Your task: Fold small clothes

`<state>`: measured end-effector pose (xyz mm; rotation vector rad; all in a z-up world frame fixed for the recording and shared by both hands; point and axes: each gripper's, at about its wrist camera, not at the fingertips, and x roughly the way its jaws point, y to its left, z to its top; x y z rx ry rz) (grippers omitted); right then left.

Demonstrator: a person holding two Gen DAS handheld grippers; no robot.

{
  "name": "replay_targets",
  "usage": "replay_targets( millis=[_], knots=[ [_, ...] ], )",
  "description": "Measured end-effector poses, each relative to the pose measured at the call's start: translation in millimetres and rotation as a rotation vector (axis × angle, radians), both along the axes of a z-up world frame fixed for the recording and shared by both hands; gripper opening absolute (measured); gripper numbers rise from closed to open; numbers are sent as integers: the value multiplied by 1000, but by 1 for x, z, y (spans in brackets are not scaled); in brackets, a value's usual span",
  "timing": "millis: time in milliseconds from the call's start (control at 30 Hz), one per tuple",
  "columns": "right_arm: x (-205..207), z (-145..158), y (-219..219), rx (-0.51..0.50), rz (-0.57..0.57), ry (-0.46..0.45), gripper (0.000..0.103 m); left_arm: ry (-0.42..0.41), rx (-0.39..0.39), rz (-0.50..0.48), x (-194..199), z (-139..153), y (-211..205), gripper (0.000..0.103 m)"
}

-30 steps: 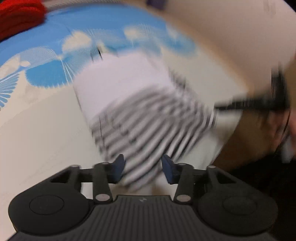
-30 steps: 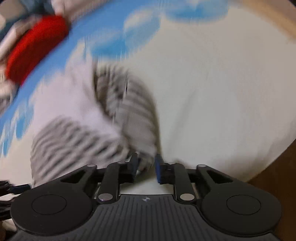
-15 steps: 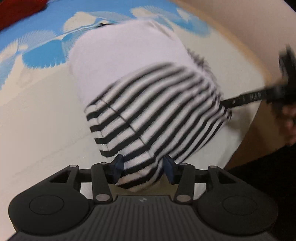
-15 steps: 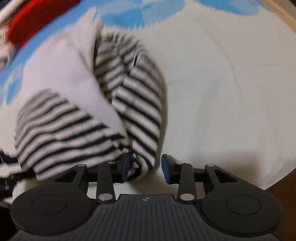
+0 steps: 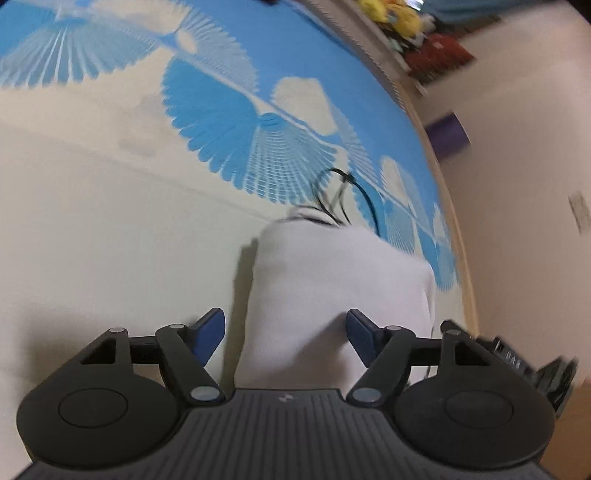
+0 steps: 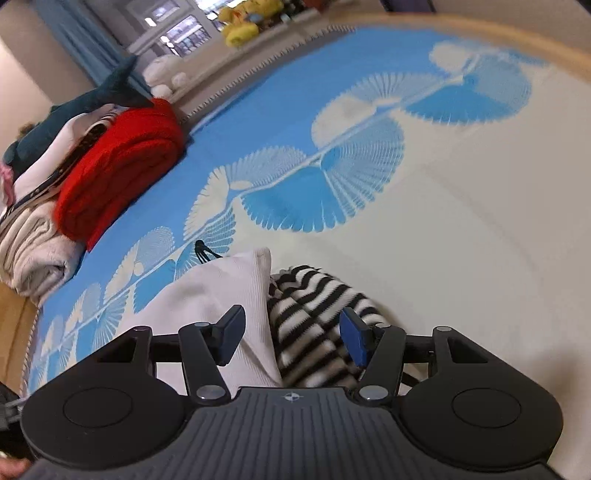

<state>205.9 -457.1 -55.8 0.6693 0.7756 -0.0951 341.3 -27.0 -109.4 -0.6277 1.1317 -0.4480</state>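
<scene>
A small garment, plain white (image 5: 332, 280) with a black-and-white striped part (image 6: 314, 317), lies folded on the cream and blue patterned bed cover (image 5: 110, 206). In the left wrist view only its white side shows, with a black cord loop (image 5: 347, 192) at its far end. My left gripper (image 5: 286, 336) is open, its fingers straddling the near end of the garment. My right gripper (image 6: 291, 336) is open too, over the seam between the white panel (image 6: 207, 295) and the striped part.
A stack of folded clothes, red knit (image 6: 118, 166) on top of beige and white pieces (image 6: 33, 236), sits at the far left of the bed. Plush toys (image 6: 247, 26) line a shelf behind. The wooden bed edge (image 5: 454, 221) runs along the right.
Both grippers have opened and let go of the garment, which now lies with the striped part folded under or beside the white panel. Both grippers have tilted up toward the far bed.
</scene>
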Motion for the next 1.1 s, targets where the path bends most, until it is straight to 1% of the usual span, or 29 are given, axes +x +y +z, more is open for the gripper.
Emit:
replay_targets(
  millis=[67,100,200,233,267,300,333,367,400,433,500,533,600,667,700,733,767,800,833,867,900,933,1000,1067,1100],
  knots=[
    [16,-10,-2,71,-3,2,59,44,-63,43,11,-13,6,82],
    [27,-15,6,92,2,5,59,58,-89,62,17,-17,6,83],
    [34,-14,15,93,17,13,58,68,-138,71,27,-26,0,83],
    [39,-16,17,88,27,15,52,70,-150,63,31,-30,-4,83],
    [43,-18,19,91,43,16,43,77,-164,58,34,-35,-7,83],
    [45,-18,20,96,63,5,18,85,-171,56,35,-39,-10,83],
    [48,-18,21,92,69,-5,12,98,-174,57,38,-45,-12,82],
    [49,-17,20,79,58,-22,10,108,-187,57,40,-49,-14,80],
    [49,-16,17,64,32,-34,9,105,-198,52,42,-50,-16,67],
    [50,-17,14,48,-1,-31,8,81,-183,37,43,-48,-20,51],
    [51,-20,10,20,-63,-10,8,-4,-129,-16,46,-34,-31,41],
    [53,-21,10,9,-73,-1,8,-48,-84,-29,46,-25,-36,38],
    [60,-26,16,-39,-63,33,8,-75,-32,-23,43,-18,-39,38],
    [64,-31,25,-80,-38,63,12,-77,4,-33,39,-16,-41,40],
    [65,-31,27,-96,-34,79,20,-58,5,-27,38,-16,-39,46],
    [63,-30,28,-112,-40,91,36,-37,1,-13,38,-15,-36,51],
    [58,-26,26,-134,-58,99,42,-28,1,1,37,-11,-31,52],
    [53,-21,23,-150,-78,98,48,-26,0,4,36,-7,-26,59],
    [46,-13,19,-165,-96,87,50,-27,-6,-1,34,-2,-22,70],
    [38,-4,16,-177,-103,69,51,-29,-17,-13,32,2,-17,76],
    [29,4,12,-187,-102,52,55,-23,-25,-32,29,4,-13,85],
    [20,8,9,-186,-86,45,64,-11,-24,-56,27,5,-12,85],
    [3,8,3,-146,-30,74,74,29,-11,-93,24,-3,-13,85],
    [-10,0,2,-64,63,129,75,72,-18,-113,21,-15,-17,85],
    [-16,-6,2,-42,109,168,75,91,-35,-114,20,-21,-20,85]
  ],
)
